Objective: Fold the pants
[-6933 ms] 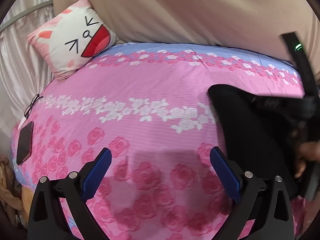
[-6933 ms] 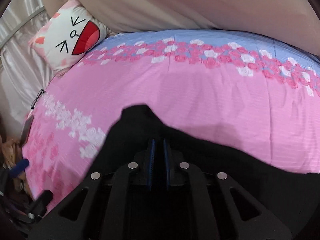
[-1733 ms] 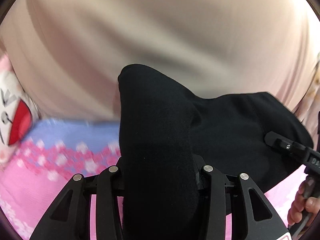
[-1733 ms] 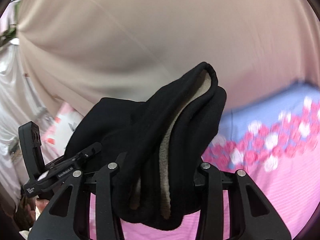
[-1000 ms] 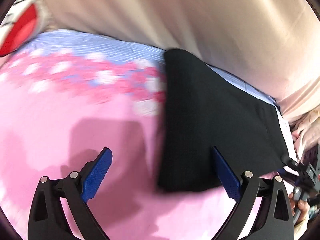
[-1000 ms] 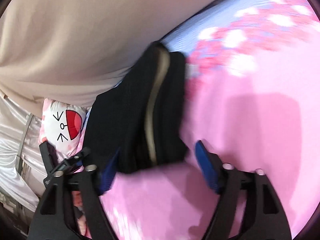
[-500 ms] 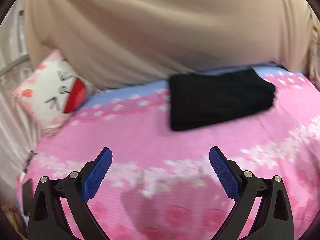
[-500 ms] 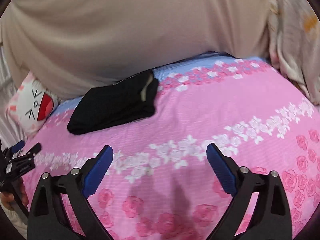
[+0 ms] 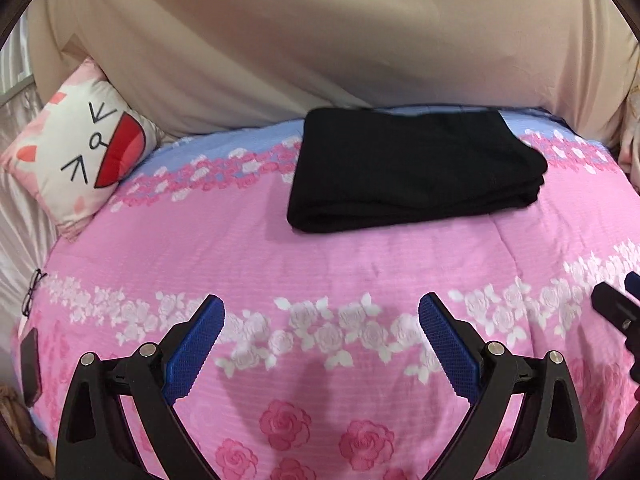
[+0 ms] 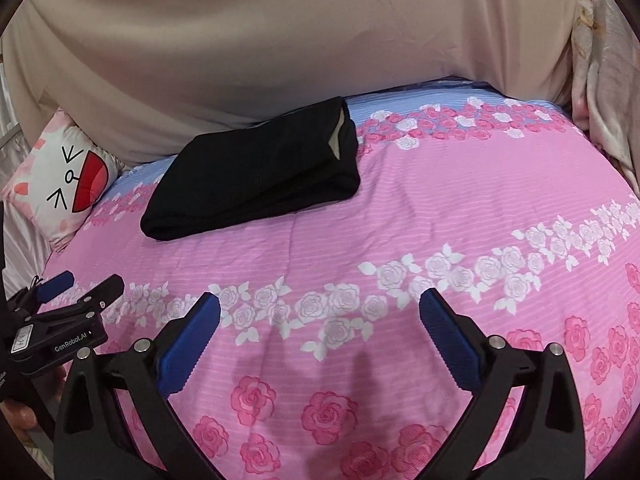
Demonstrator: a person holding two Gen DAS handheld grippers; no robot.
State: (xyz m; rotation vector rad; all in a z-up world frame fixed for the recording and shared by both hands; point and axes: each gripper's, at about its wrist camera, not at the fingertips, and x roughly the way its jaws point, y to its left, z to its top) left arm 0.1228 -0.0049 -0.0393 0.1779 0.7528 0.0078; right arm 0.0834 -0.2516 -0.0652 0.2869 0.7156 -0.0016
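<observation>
Pink rose bedspread (image 9: 360, 248): folded black pants (image 9: 412, 168) at far edge; left gripper (image 9: 322, 340) spread and empty, right gripper (image 10: 320, 336) opening, empty; retreat clear without snagging.

Black pants (image 9: 412, 168), folded into flat rect stack, lying at bedspread's far edge.

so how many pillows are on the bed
1. The cat-face pillow leans at the bed's far left corner, left of the folded black pants and apart from them. More could lie outside both views.
</observation>
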